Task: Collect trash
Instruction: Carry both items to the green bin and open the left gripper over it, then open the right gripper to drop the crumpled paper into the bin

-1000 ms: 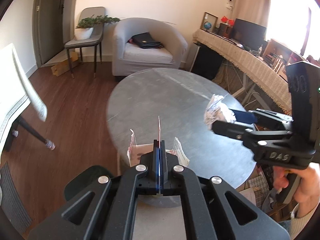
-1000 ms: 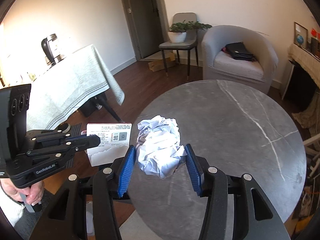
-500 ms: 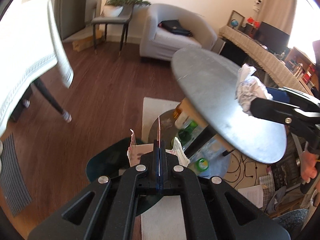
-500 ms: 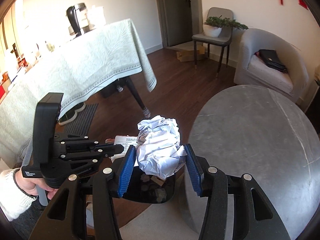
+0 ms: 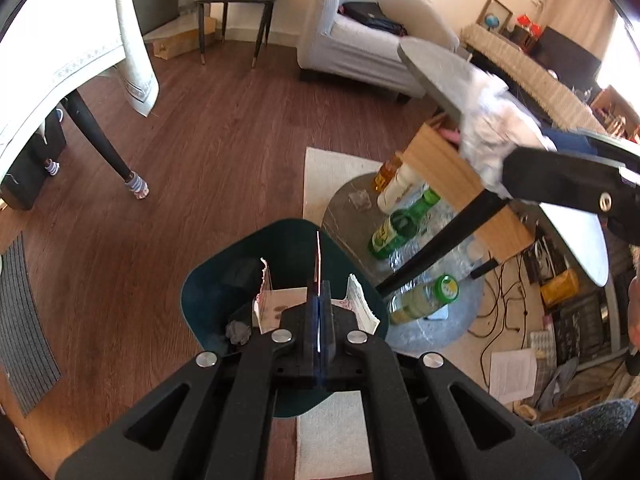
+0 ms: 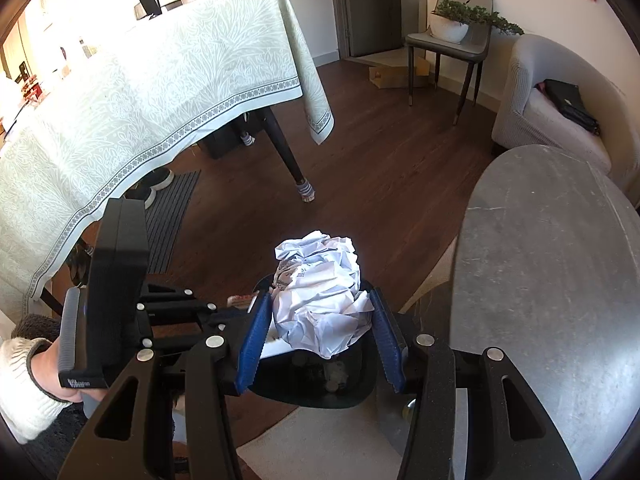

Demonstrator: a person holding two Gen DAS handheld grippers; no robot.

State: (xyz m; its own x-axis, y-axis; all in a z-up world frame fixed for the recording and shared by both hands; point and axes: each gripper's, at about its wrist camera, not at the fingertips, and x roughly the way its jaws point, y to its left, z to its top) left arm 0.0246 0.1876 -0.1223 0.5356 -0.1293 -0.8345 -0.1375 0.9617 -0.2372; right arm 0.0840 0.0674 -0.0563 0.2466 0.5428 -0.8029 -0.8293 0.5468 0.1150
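Left wrist view: my left gripper (image 5: 318,312) has its jaws pressed together on a torn paper package (image 5: 316,304), gripping one thin wall edge-on, the rest of it flaring to either side of the fingers. It hangs directly over the dark green bin (image 5: 224,280) on the wood floor; a few scraps already lie in the bin's bottom. To the right, the right gripper (image 5: 520,172) comes in blurred, carrying the crumpled paper ball (image 5: 492,128) off the edge of the round grey table (image 5: 436,76). Bottles and a wooden box sit on the lower shelf (image 5: 348,216) under that table; I cannot tell whether they count as trash. Right wrist view: the right gripper (image 6: 320,336) has its blue-padded jaws held narrow against both sides of the crumpled paper ball (image 6: 320,296), which bulges above the fingers. The bin (image 6: 320,392) shows below and behind the ball, with small debris inside. The left gripper (image 6: 224,316) is just beside, to the left, with the package mostly hidden behind the fingers. The visible part of the table top (image 6: 552,264) carries nothing. Status, as judged: both pieces lifted and carried to the bin, neither yet dropped. Remaining: part both pairs of jaws over the bin opening, confirm both pieces land inside, then check the rest of the table, part of which is out of frame.
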